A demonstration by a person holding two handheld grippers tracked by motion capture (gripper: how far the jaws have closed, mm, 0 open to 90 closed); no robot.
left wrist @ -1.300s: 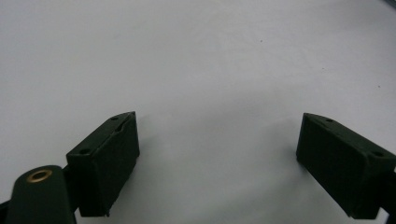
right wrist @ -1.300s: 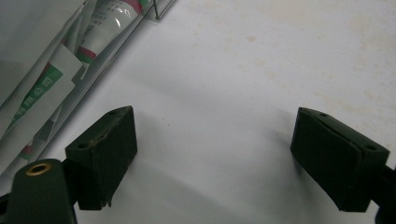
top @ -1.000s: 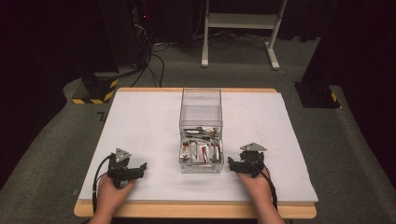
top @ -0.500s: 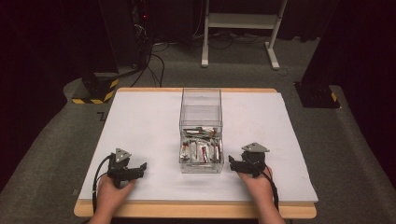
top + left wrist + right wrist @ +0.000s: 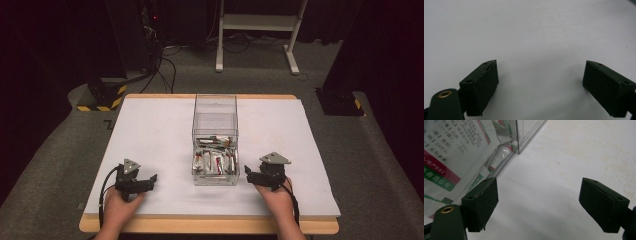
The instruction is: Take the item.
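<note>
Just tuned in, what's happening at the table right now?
A person holds a gripper in each hand, both low over the white table. The left gripper and right gripper are open and hold nothing. Between them stands a clear box with printed packets in its near end. The right gripper sits just beside the box's near corner; nothing has been picked up yet.

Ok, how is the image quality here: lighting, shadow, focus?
High view: white table evenly lit, surroundings dark, slightly soft. Left gripper view: a faint shadow between the open left gripper jaws. Right gripper view: packets in the clear box are close, their print soft; the right gripper jaws look sharper.
</note>
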